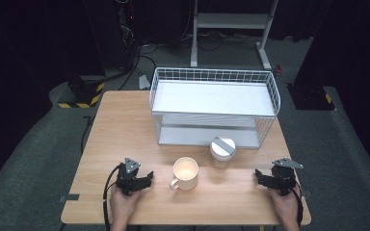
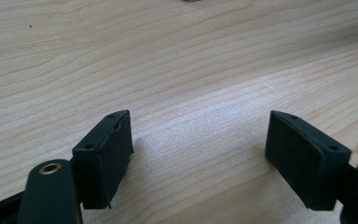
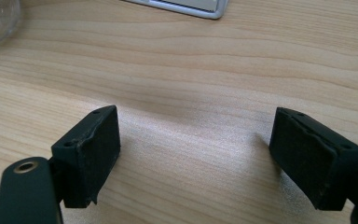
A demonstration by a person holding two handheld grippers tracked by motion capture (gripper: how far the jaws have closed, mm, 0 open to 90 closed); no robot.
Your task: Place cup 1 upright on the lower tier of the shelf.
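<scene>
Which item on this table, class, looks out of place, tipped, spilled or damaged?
Nothing stands out. The cream mug and the lidded white container stand upright on the wooden table, apart from each other, in front of the white wire rack. No spill shows. Both grippers, left and right, rest open and hold nothing.

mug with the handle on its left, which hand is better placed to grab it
Left. The left hand-held gripper sits open just beside the mug, on the side its handle points to. The right hand-held gripper is farther off, nearer the lidded cup.
</scene>
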